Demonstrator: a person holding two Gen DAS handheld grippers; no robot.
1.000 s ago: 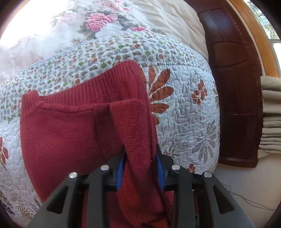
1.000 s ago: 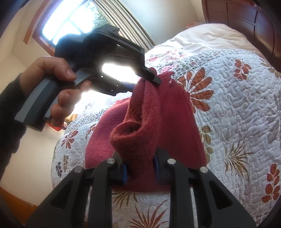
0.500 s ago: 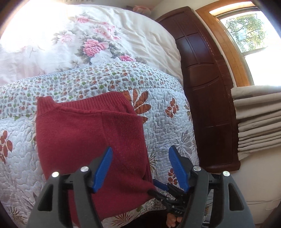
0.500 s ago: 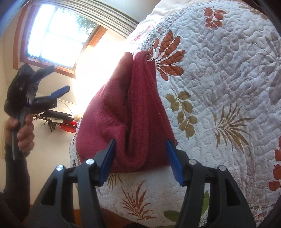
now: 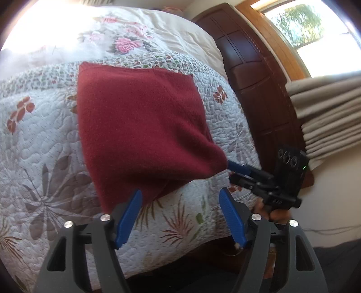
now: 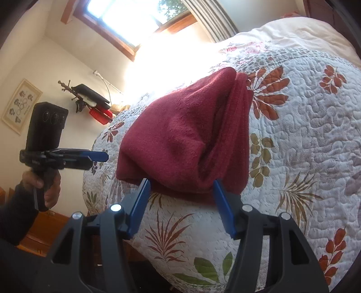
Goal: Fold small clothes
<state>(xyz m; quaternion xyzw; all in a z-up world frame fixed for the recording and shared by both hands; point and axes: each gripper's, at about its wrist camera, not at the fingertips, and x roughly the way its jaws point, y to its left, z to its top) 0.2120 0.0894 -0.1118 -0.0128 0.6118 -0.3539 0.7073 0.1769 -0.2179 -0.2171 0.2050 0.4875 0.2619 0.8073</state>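
L wrist view: left gripper (image 5: 180, 207) has its jaws spread wide w/ nothing between them. It hovers over the near edge of the bed quilt (image 5: 45, 157). The red knit garment (image 5: 140, 126) lies folded on the quilt just ahead of the gripper; its near corner sits just beyond the left blue pad (image 5: 128, 216), apart or touching can't tell. Only this view shows the garment's flat top as one smooth panel. It also shows the dark wood headboard (image 5: 259, 90) to the right of the gripper and stacked beige curtain folds (image 5: 327, 117) beyond that. The right gripper (image 5: 237, 173) shows here at the garment's right corner, blue tip right at the cloth; spread or pinched can't tell from this angle. A hand below it is mostly hidden.

R wrist view: right gripper (image 6: 181, 189) is spread wide, blue fingers (image 6: 223, 211) either side of the garment's (image 6: 187, 135) near edge, not pinching it. Only this view shows the folded layers stacked along the side edge, w/ a rounded bulge on top. To the gripper's left, well off the bed, the left gripper (image 6: 99, 156) is held side-on by a hand (image 6: 47, 187) in a dark sleeve. A window (image 6: 126, 20) is up behind and a framed picture (image 6: 21, 106) hangs on the wall.

No containers in sight.
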